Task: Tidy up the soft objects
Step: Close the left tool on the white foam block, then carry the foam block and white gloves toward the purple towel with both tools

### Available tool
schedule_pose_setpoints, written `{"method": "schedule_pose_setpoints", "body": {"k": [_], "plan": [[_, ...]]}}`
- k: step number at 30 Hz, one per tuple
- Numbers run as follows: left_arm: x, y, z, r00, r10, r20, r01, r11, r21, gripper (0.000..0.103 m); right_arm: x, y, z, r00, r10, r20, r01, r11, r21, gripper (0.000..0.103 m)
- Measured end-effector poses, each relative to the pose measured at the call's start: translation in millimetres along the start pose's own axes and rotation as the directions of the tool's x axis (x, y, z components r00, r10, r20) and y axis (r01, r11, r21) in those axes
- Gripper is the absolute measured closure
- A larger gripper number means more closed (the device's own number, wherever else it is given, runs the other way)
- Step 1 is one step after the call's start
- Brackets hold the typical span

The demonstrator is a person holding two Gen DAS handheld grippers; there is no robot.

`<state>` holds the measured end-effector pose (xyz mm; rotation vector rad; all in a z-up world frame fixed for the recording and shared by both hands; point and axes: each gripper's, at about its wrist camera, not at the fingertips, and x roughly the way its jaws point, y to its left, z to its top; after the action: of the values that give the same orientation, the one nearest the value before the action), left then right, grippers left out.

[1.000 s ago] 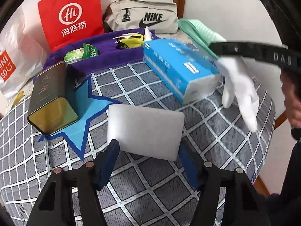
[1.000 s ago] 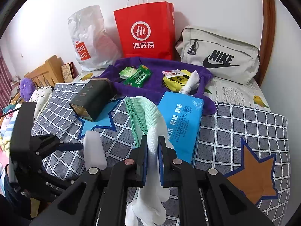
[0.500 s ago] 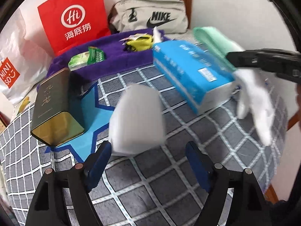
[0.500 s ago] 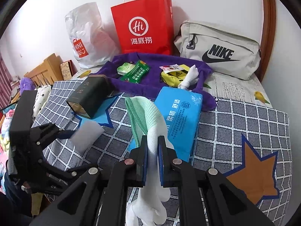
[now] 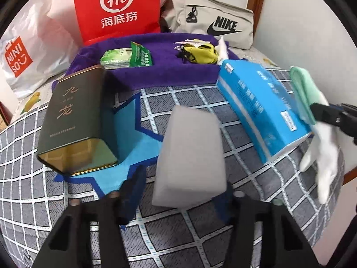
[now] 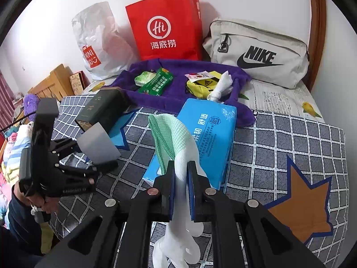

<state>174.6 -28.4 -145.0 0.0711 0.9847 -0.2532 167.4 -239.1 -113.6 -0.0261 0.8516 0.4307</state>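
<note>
A: The left hand-held gripper (image 5: 183, 192) is closing round the white foam block (image 5: 191, 147), above the bed's (image 5: 200, 234) near edge.

B: The right hand-held gripper (image 6: 180, 187) is clamped on the white glove (image 6: 185, 165) and green cloth (image 6: 165, 131).

A: An off-centre squeeze could let the foam spring out toward the tin (image 5: 75, 120).

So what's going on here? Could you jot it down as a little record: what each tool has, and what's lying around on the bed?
Left gripper: fingers closing, white foam block between them
Right gripper: fingers shut on a white glove and a green cloth
On the bed cover: blue tissue pack, dark green tin on its side
Purple towel: behind them, holding green packets and a yellow pouch
Against the wall: red paper bag, white plastic bag, grey Nike bag
</note>
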Motion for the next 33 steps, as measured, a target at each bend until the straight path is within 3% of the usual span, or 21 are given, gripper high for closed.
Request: {"method": "schedule_pose_setpoints", "body": {"k": [1, 4, 33], "plan": [[-1.2, -0.5, 0.7, 1.0, -0.004, 0.002, 0.004, 1.0, 0.007, 0.067, 0.0, 0.7, 0.7, 1.0, 0.0, 0.0, 0.0, 1.0, -0.002, 0.092], [-6.6, 0.0, 3.2, 1.0, -0.017, 0.015, 0.016, 1.0, 0.008, 0.07, 0.0, 2.4, 3.5, 1.0, 0.004, 0.001, -0.004, 1.0, -0.007, 0.092], [-62.0, 29.4, 50.2, 0.992, -0.049, 0.118, 0.057, 0.996, -0.068, 0.07, -14.4, 23.0, 62.0, 0.997, 0.041, 0.067, -0.04, 0.999, -0.017, 0.093]]}}
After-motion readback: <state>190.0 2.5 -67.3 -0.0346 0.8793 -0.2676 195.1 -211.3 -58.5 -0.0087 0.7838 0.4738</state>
